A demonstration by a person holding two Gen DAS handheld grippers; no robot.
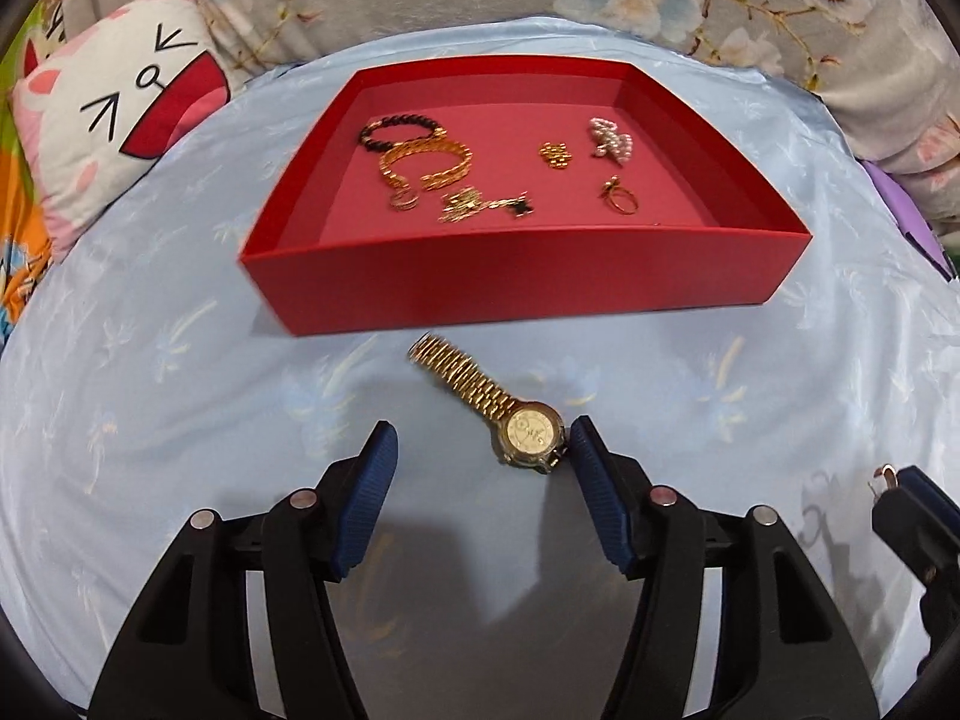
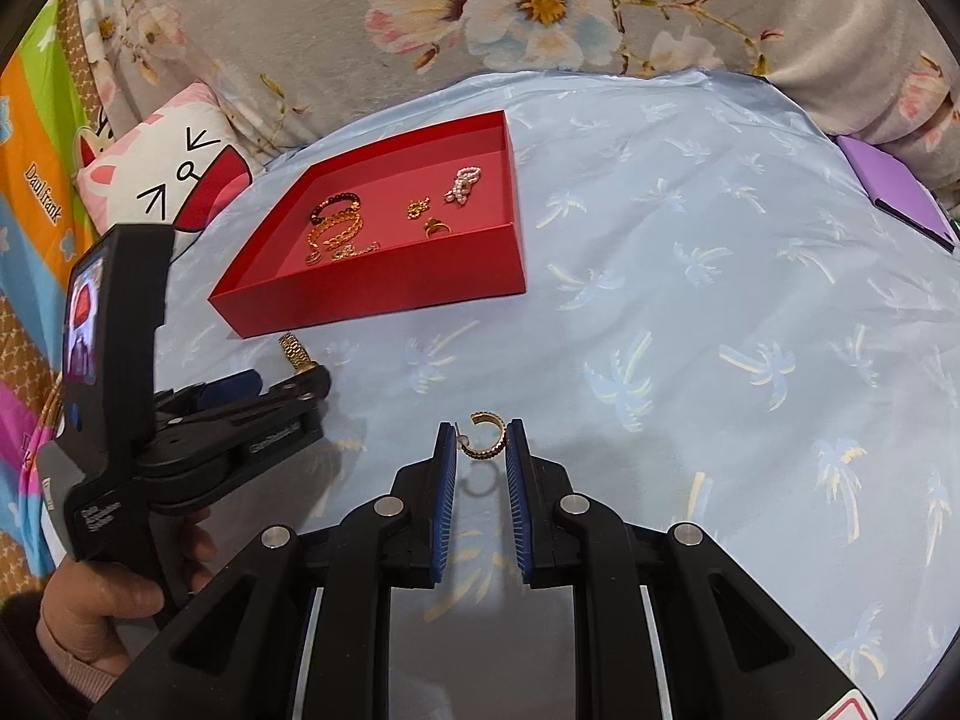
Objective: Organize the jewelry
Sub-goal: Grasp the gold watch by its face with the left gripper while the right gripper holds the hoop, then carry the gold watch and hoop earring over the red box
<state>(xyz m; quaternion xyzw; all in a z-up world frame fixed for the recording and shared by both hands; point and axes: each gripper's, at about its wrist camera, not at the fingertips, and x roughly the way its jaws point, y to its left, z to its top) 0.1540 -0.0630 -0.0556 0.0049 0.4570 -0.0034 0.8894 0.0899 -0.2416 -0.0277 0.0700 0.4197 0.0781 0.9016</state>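
A gold watch (image 1: 528, 438) lies on the blue cloth just before the red box (image 1: 522, 276). My left gripper (image 1: 481, 429) stands open around the watch's face, which sits close to the right pad without being pressed from both sides. The right gripper (image 2: 480, 429) is shut on a small gold hoop earring (image 2: 483, 441), held between its pad tips above the cloth; it also shows at the right edge of the left wrist view as the right gripper (image 1: 894, 489). Inside the box lie a black bead bracelet (image 1: 396, 132), a gold chain bracelet (image 1: 426, 165), a pearl piece (image 1: 612, 141) and a ring (image 1: 621, 198).
The pale blue palm-print cloth (image 2: 690, 300) covers the whole work surface. A cat-face pillow (image 1: 120, 120) lies at the back left, a floral blanket (image 2: 540, 0) behind, and a purple notebook (image 2: 900, 192) at the far right. A person's hand (image 2: 108, 594) grips the left tool.
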